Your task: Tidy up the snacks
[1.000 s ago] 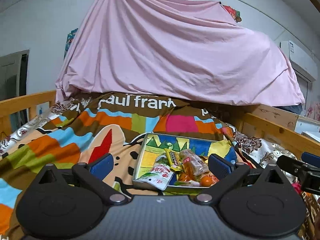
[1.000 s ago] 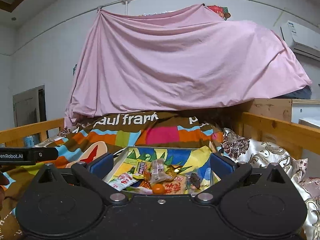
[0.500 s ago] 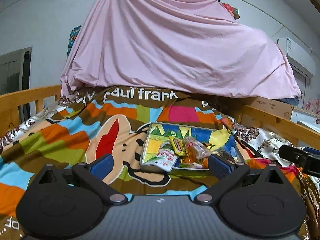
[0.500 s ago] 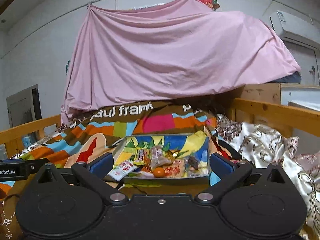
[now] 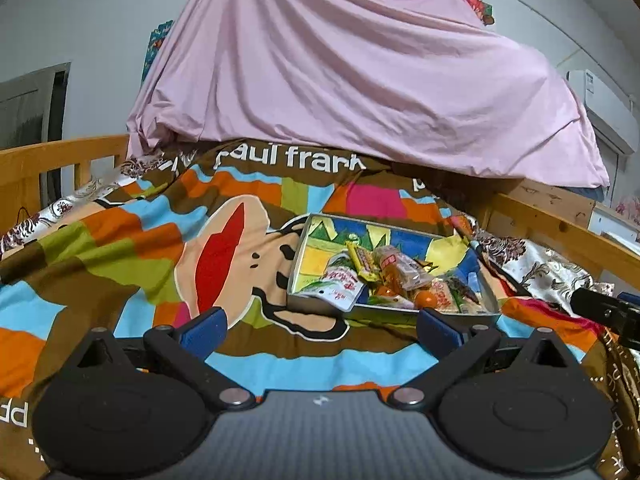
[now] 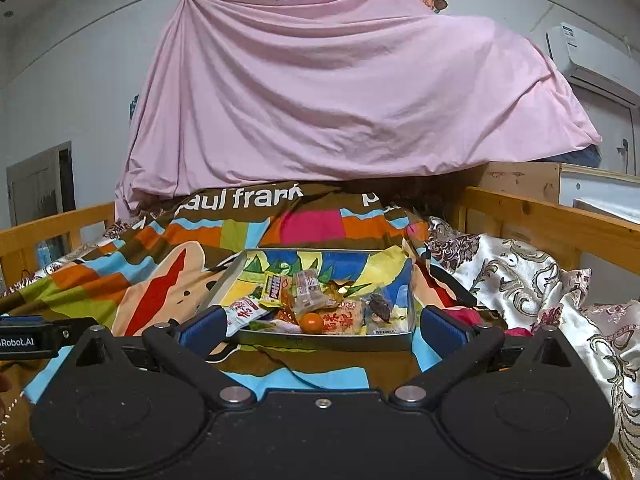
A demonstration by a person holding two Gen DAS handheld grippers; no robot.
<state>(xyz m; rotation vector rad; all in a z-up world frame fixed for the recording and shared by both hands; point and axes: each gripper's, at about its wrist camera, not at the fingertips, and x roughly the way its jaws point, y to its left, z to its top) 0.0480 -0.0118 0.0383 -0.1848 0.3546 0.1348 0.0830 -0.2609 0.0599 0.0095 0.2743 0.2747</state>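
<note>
Jaws spread wide and empty on both grippers, snack tray ahead.
Bedspread (image 5: pixel 120 248) under everything; tray (image 6: pixel 328 338) lies just ahead of the right gripper (image 6: pixel 320 330), centred between its jaws, long side across them; from the left gripper (image 5: pixel 320 330) it sits ahead and right, farther off, so right looks nearer. Inside, piled at the near end: white-red packet (image 6: pixel 244 314), rice cracker pack (image 6: pixel 345 320), small orange (image 6: pixel 311 322).

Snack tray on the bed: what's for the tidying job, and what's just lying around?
For the job:
tray
snack packets
small orange
left gripper
right gripper

Just there:
colourful blanket
pink sheet
wooden bed rail
air conditioner
</note>
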